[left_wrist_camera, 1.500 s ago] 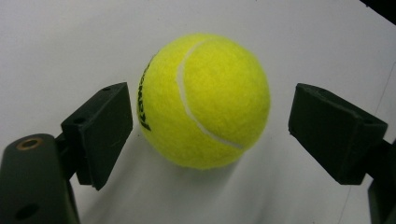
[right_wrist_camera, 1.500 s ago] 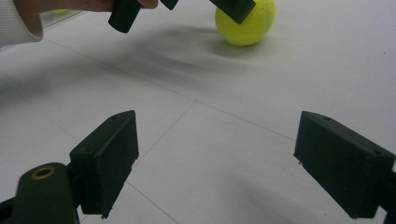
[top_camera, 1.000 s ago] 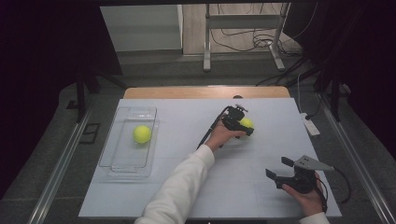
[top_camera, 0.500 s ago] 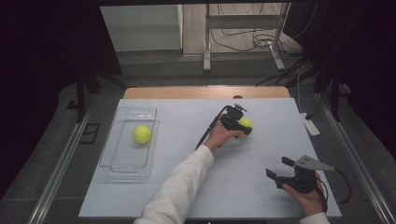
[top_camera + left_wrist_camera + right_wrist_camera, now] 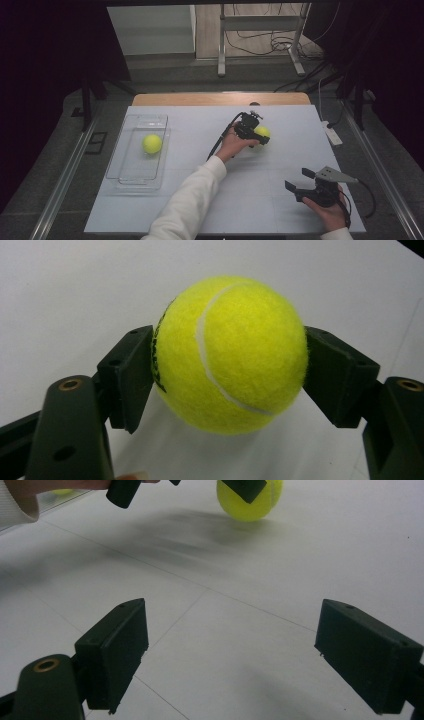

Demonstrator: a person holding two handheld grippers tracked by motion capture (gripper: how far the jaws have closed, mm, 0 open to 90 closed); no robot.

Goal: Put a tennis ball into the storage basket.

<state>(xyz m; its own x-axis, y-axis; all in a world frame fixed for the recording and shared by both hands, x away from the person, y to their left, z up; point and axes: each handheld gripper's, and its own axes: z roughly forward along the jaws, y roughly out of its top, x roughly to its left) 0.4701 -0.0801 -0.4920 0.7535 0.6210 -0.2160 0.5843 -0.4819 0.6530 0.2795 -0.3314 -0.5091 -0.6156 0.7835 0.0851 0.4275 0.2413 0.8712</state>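
**Left gripper clamped on a ball, right gripper open over bare table**

Nearest the person, the right gripper (image 5: pixel 301 182) sits low by the table's (image 5: pixel 250 210) near right corner, held in the right hand (image 5: pixel 327 210). Its jaws stand wide apart with nothing between them; in the right gripper view (image 5: pixel 230 655) only bare white tabletop and thin seam lines lie between and ahead of the fingers (image 5: pixel 117 650). The near edge of the table is just behind this hand and the right edge is close on its outer side, so open room lies forward and toward the middle.

Farther out, the left arm in a white sleeve (image 5: pixel 187 200) reaches diagonally across the middle of the table. The left gripper (image 5: pixel 257 134) is past the table's centre, toward the far right part. Its jaws are closed on a ball (image 5: pixel 262 132): in the left gripper view the ball (image 5: pixel 230 352) fills the gap, each pad (image 5: pixel 127 375) pressed against a side, about at the ball's widest. The ball rests on or very near the tabletop; I cannot tell which. From the right gripper view the same ball (image 5: pixel 250 500) shows ahead of the open fingers, well apart from them, with a shadow on the table beside it. A cable trails back from the left gripper along the wrist.

Clear white surface surrounds the held ball on all sides; the far edge, with its wooden strip (image 5: pixel 220 99), lies beyond the fingertips.

Well off to the left stands a clear tray (image 5: pixel 131 172) near the table's left edge, with a second ball (image 5: pixel 152 143) inside its far half.
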